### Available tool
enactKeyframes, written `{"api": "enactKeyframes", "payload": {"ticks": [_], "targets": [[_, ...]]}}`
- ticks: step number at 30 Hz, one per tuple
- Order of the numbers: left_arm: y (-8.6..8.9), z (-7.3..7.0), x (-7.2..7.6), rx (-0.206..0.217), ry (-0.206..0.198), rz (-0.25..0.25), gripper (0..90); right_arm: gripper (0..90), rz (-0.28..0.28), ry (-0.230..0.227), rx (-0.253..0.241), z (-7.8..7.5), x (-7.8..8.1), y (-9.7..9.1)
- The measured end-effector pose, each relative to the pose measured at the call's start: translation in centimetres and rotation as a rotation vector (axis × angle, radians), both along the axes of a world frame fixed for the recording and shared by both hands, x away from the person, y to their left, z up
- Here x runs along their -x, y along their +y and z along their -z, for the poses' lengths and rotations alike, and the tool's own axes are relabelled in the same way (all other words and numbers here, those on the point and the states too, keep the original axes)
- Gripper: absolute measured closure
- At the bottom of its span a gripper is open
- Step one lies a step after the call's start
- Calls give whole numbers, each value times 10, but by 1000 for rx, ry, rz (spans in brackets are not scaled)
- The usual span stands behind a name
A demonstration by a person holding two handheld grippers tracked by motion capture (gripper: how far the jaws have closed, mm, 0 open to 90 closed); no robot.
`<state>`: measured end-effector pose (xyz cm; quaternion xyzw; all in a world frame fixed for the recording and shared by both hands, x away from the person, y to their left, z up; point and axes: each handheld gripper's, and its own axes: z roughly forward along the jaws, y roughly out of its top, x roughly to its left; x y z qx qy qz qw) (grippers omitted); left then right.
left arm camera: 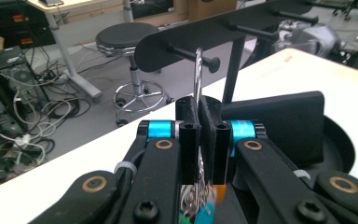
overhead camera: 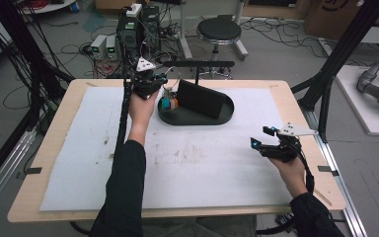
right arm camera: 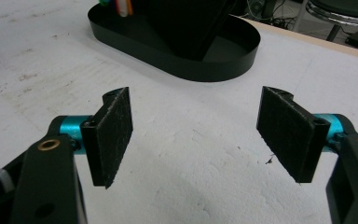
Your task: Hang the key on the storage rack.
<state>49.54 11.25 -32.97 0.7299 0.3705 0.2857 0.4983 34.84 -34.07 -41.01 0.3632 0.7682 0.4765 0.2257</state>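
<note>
My left gripper (left arm camera: pixel 199 105) is shut on a thin metal key ring (left arm camera: pixel 198 74) that stands up between its pads. The ring's top reaches a round-headed peg (left arm camera: pixel 193 56) of the black hanger bar (left arm camera: pixel 242 21). Coloured tags (left arm camera: pixel 200 207) hang under the jaws. From above, the left gripper (overhead camera: pixel 153 85) is held over the left end of the black oval tray (overhead camera: pixel 177 120), the tags (overhead camera: pixel 169 103) dangling below it. My right gripper (right arm camera: pixel 198 135) is open over the white mat, nothing between its pads; from above the right gripper (overhead camera: pixel 260 138) hovers near the table's right edge.
A black wedge-shaped block (overhead camera: pixel 200 98) stands in the tray. The white foam mat (overhead camera: pixel 202 163) covers most of the wooden table. Beyond the far edge are a stool (overhead camera: pixel 219 30), electronics boxes (overhead camera: pixel 128 29) and floor cables. A black frame post (overhead camera: pixel 325 84) rises at the right.
</note>
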Motion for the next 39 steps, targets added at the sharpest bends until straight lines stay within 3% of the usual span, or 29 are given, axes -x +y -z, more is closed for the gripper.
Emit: {"api": "enactKeyframes", "payload": {"ticks": [2,5,7,10,14,16,18,20,23,24,25,31,33,34,35,39], "targets": [[0,1,1,-4,-5,-7,847,273,0,3,0,0,0,0],[1,0,2,2,-7,-33,752,272,-1,0,4,0,0,0],[3,-1,4,-8,-23,-46,749,272,-3,-2,6,1,-1,0],[4,-2,6,-23,-22,-65,612,272,0,0,3,1,-1,0],[10,-1,20,-24,-39,-77,482,272,3,3,0,1,-2,-1],[12,0,29,-66,-55,-88,432,272,7,2,-5,1,-2,-2],[13,0,33,-68,-62,-84,417,272,10,6,-9,1,-2,-2],[21,1,50,-49,-69,-76,385,272,9,5,-8,1,-3,-3],[32,3,70,7,-58,-7,331,271,14,9,-8,1,-3,-4],[32,3,70,7,-58,-7,311,271,14,9,-8,1,-3,-4],[39,4,86,7,-63,38,311,271,21,10,-13,1,-3,-4],[61,16,136,83,-41,124,292,270,37,11,-12,1,-3,-6],[70,25,155,66,-46,120,292,270,44,6,-9,0,-2,-6],[70,25,155,66,-46,120,292,270,52,4,-11,0,-2,-6],[80,35,169,64,-47,121,292,271,57,-2,-8,-1,-1,-7],[100,53,191,69,-68,98,292,271,95,-16,-6,-3,2,-9]]}}
